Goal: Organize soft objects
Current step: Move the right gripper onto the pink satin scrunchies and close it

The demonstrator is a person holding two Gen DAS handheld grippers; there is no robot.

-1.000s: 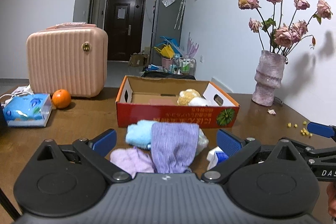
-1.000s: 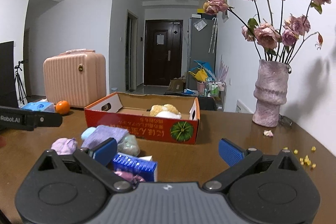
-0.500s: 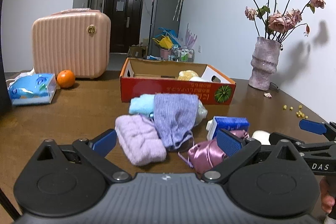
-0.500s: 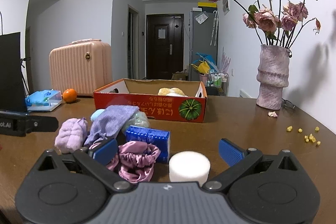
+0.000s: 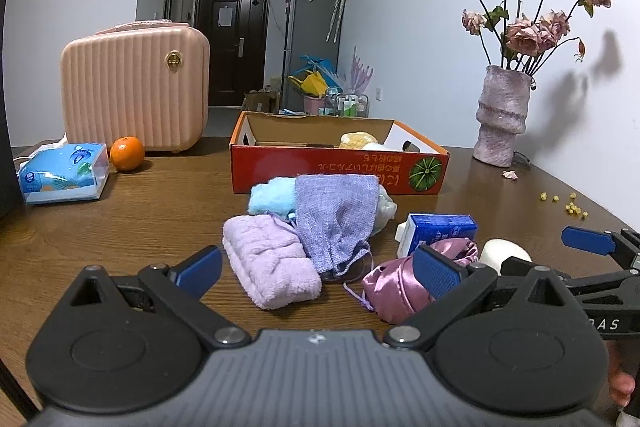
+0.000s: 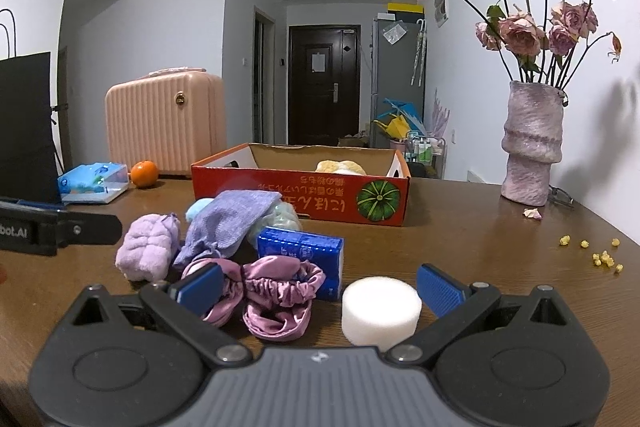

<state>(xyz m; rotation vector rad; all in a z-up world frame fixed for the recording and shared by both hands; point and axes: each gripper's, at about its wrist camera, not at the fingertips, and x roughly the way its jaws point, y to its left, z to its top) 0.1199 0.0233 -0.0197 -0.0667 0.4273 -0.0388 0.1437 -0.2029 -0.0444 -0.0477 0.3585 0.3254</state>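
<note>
Two grippers spread empty, left gripper (image 5: 316, 269), right gripper (image 6: 318, 285) lettered "DAS", red box (image 6: 304, 193) printed upside-down

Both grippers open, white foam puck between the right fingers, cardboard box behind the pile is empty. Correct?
Not quite: the box is not empty. The right wrist view shows a yellowish soft item inside. The rest holds: left gripper and right gripper are open, and the puck sits between the right fingers.
</note>
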